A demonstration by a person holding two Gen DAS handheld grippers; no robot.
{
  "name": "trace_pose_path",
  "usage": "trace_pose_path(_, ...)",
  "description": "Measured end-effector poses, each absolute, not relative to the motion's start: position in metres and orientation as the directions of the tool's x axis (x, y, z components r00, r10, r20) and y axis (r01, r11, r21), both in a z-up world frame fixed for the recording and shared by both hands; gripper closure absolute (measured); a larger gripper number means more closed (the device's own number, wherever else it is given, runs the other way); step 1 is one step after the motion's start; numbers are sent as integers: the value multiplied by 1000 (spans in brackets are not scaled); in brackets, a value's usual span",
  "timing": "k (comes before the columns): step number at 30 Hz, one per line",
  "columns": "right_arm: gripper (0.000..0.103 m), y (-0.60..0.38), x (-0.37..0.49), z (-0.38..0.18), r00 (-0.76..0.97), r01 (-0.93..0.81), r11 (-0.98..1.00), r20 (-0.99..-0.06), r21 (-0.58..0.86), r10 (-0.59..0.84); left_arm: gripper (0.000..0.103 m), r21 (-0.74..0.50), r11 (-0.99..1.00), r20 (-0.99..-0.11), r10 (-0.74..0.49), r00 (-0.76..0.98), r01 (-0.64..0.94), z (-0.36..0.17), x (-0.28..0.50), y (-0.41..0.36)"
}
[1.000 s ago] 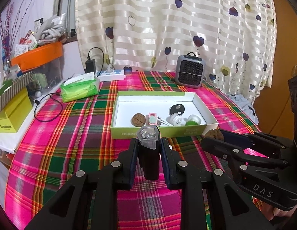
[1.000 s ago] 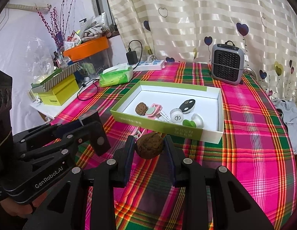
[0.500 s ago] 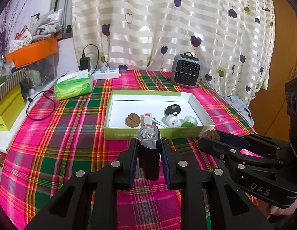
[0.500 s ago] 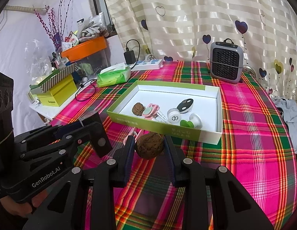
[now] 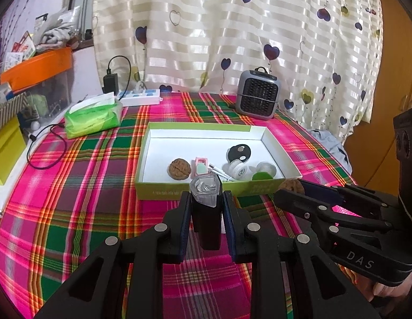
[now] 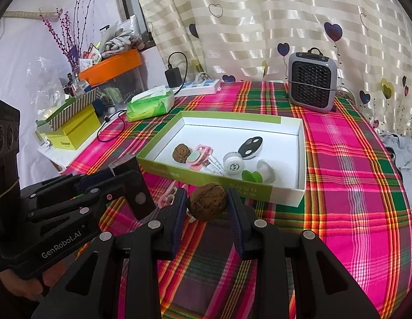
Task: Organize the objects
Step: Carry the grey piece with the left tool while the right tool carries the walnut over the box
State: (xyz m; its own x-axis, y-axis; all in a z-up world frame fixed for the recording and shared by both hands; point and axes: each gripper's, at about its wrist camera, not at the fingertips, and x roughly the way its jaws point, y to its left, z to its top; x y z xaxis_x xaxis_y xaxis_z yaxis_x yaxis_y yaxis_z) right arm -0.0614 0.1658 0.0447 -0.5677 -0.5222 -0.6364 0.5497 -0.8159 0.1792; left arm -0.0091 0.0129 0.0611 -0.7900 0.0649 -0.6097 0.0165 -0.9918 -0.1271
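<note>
The green-rimmed box with its white floor serves as landmark on the plaid worktop. Far left of it, a yellow carton carries small dark print too blurred to read, and the orange bin above it is heaped with packets whose labels cannot be made out. Left of the box's far corner lie a green tissue pack and a white power strip. In front of the box's near wall, left of centre, the left tool is closed on a black case with a clear cap; its lower end is hidden between the fingers, and "GenRobot.AI" shows on the tool's side in the right wrist view. Inside the box, near the front wall, sit a walnut, a pink item, a white round piece, a black two-dot fob and a green-and-white piece; what these small things are is hard to tell, and the faint lettering on the box's front wall is illegible. In front of the box's right half, the right tool pinches a second walnut clear of the cloth, with "DAS" readable on its body in the left wrist view. A pink loop on the cloth is partly covered by the tools. Behind the box's right end stands a grey heater.
</note>
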Motion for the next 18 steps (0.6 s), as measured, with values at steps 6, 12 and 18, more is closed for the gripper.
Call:
trace_pose_path(6, 71, 167, -72, 44, -573, 542, -822, -638, 176, -515, 82, -117, -993, -608, 63, -791, 11, 65, -20, 12)
trace_pose_path(12, 71, 167, -85, 42, -576, 532, -829, -645, 171, -502, 82, -118, -993, -610, 64, -790, 11, 66, -32, 8)
trace_pose_path(18, 71, 165, -96, 41, -577, 531, -831, -648, 165, -497, 82, -116, -993, -615, 54, -787, 23, 67, -43, 2)
